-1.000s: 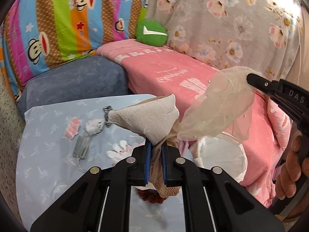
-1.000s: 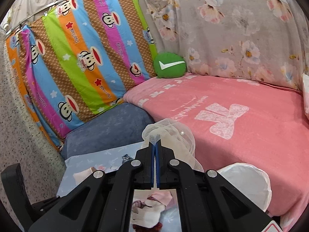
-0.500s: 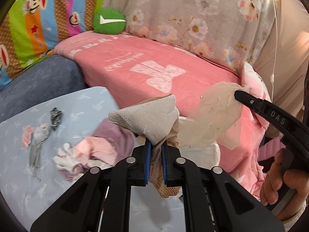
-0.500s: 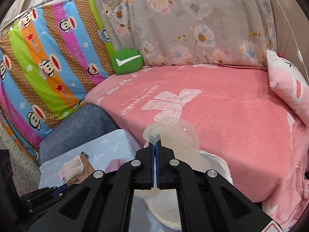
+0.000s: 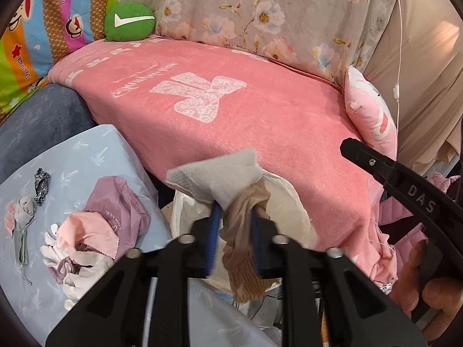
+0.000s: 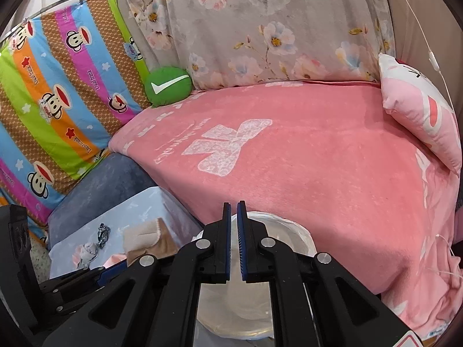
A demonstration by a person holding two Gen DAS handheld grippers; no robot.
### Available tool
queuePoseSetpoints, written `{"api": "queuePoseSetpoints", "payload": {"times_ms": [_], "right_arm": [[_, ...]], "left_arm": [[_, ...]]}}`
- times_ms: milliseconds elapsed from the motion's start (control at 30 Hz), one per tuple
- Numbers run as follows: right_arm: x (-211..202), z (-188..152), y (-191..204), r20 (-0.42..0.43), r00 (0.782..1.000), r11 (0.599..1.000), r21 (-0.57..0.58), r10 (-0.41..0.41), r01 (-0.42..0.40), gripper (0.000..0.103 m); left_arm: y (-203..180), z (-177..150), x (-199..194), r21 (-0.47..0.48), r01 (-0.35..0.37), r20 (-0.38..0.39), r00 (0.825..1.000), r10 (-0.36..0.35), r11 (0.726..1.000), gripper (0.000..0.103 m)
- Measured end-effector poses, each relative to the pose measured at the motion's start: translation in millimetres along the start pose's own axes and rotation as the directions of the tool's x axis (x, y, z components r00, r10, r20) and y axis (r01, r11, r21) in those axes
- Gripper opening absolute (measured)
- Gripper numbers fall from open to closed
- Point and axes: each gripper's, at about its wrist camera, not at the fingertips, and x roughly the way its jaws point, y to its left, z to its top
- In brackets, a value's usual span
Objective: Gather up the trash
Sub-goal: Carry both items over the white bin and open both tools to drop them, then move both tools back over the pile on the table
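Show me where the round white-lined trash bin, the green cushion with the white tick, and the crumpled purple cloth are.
round white-lined trash bin (image 6: 301,232): right wrist view, on its far rim.
green cushion with the white tick (image 5: 128,21): left wrist view, on its front face.
crumpled purple cloth (image 5: 115,202): left wrist view, on its upper folds.

We see soft cloth nearly everywhere around the bin (image 6: 292,231), which is lined with thin, glossy, crinkled white plastic. Behind the bin, the pink blanket (image 5: 231,121) looks plush and matt, with a paler woven motif. Left of the bin, a smooth pale-blue printed sheet (image 5: 86,156) carries crumpled, faintly shiny mauve and pink fabric (image 5: 115,214). Over the bin, an embossed paper tissue (image 5: 214,173) looks dimpled and matt, beside a sheer tan ribbed stocking (image 5: 246,254). The left gripper (image 5: 233,243) is matt black plastic with bright metal screws and blue ridged pads (image 5: 212,237).
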Motion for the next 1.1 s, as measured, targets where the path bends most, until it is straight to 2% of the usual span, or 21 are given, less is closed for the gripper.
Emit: {"api": "queuePoseSetpoints", "payload": {"times_ms": [33, 100, 367, 833, 1100], "right_arm": [[0, 0, 0, -0.002, 1.0, 1.0, -0.001, -0.001, 0.001, 0.011], [0, -1, -1, 0.0, 1.0, 1.0, -0.001, -0.003, 0.003, 0.017], [0, -14, -1, -0.012, 1.0, 1.0, -0.003, -0.007, 0.007, 0.031], [19, -57, 35, -0.117, 0.992, 0.997, -0.052, 0.045, -0.051, 0.039], [32, -90, 67, -0.197, 0.977, 0.991, -0.091, 0.077, -0.097, 0.04]], "left_arm": [[-1, 0, 1, -0.002, -0.018, 0.006, 1.0, 0.018, 1.0, 0.053], [-3, 0, -1, -0.003, -0.043, 0.032, 0.999, 0.043, 0.999, 0.063], [0, -2, -1, 0.003, -0.087, 0.045, 0.995, 0.087, 0.996, 0.063], [39, -26, -4, -0.096, -0.158, 0.011, 0.987, 0.16, 0.983, 0.063], [75, -49, -13, -0.158, -0.23, -0.018, 0.973, 0.231, 0.96, 0.067]]}}
